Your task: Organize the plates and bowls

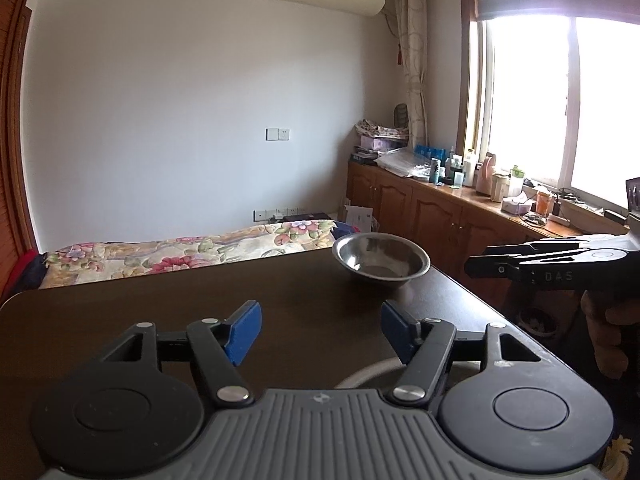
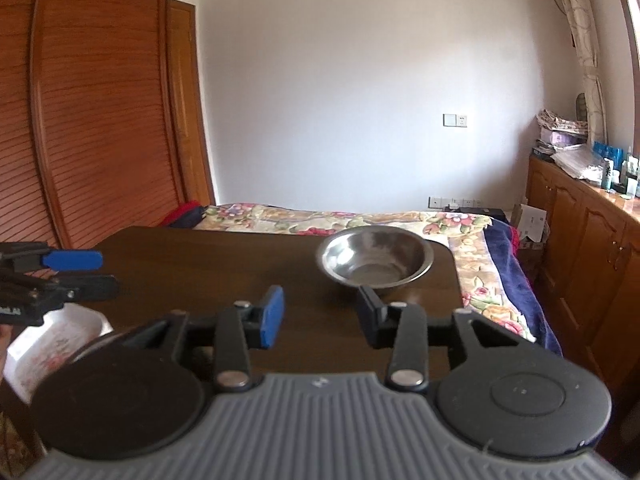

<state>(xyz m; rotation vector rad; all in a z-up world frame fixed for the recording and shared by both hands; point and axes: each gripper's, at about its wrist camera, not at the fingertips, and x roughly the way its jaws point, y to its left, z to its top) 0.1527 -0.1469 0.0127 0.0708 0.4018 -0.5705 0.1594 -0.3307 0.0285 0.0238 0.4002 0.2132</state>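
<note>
Dark wooden table (image 1: 240, 300), shiny steel bowl (image 1: 381, 258) upright, empty, both grippers' jaws open, holding nothing

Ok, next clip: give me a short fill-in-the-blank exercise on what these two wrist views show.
1. The bowl standing near the far right corner of the dark table is made of ____.
2. Between the pads of the left claw there is ____.
3. The white dish under the left claw carries a ____ pattern.
4. Past the table's far edge lies a ____ with a flowered cover.

Missing words: metal; nothing; floral; bed
</note>
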